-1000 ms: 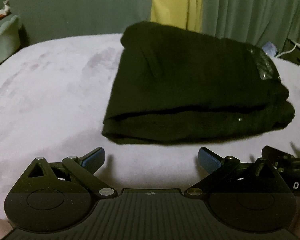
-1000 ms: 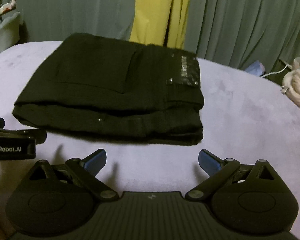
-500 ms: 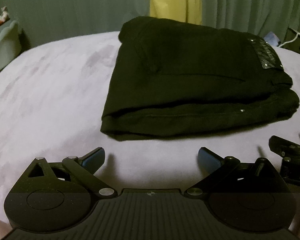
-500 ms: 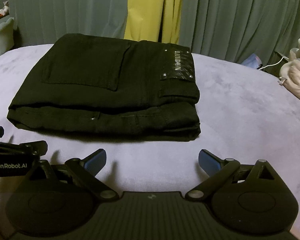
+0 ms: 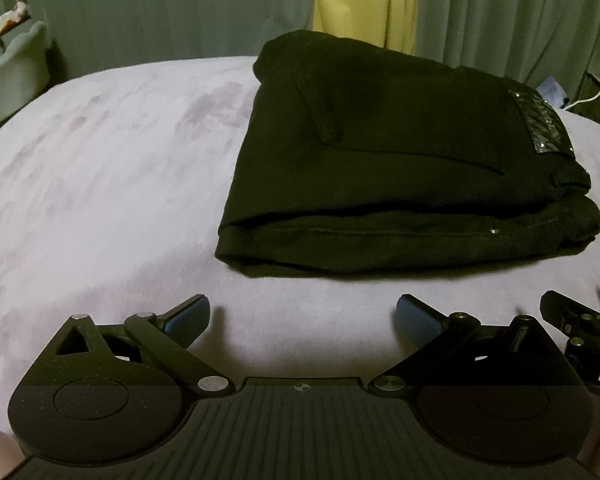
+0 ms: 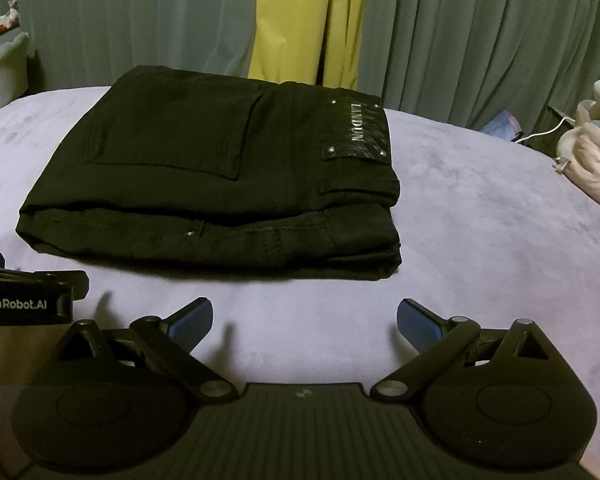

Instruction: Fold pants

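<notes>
Lay folded in a thick black stack, pants [image 6: 220, 184], mid-bed [image 5: 100, 184], just beyond both tools. Looked heavy, soft, floppy denim; best pinched at the layered near edge. Left gripper [image 5: 302, 314] spread wide, empty. Right gripper [image 6: 304, 318] likewise spread, empty.

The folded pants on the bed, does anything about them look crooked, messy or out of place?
Nothing stands out. The black pants lie in a compact stack on the purple bedcover, layers roughly aligned, the leather patch facing up. Both the left gripper and right gripper are open, short of the fabric.
</notes>
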### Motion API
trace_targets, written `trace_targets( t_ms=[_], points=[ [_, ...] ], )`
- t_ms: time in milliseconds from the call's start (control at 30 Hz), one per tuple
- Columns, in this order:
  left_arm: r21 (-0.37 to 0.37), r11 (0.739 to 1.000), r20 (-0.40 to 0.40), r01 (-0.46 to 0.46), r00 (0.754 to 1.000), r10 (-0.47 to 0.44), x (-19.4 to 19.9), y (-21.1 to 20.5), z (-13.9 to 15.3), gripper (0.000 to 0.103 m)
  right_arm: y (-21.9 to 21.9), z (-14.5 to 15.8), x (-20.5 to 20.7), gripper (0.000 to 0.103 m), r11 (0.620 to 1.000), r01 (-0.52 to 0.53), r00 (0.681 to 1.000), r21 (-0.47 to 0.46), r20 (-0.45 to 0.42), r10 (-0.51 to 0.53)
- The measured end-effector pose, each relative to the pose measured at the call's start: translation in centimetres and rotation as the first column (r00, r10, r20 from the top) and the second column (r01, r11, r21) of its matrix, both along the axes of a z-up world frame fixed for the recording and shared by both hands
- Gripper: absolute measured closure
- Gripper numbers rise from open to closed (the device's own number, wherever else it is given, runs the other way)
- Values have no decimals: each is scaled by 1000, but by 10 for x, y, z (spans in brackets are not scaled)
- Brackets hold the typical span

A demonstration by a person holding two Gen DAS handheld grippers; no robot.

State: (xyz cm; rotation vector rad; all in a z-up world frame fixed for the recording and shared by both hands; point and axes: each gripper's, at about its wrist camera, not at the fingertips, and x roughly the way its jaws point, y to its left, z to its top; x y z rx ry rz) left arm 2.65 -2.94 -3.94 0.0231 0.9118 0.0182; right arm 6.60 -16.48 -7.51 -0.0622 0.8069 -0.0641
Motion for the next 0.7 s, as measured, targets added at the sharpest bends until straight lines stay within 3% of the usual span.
trace_targets(
  t_ms=[700],
  points=[
    [-17,1000,-10,-12,1000,11,0,3,0,0,-4,-1,-1,4,999,24,1000,26,-9,-23]
  ],
)
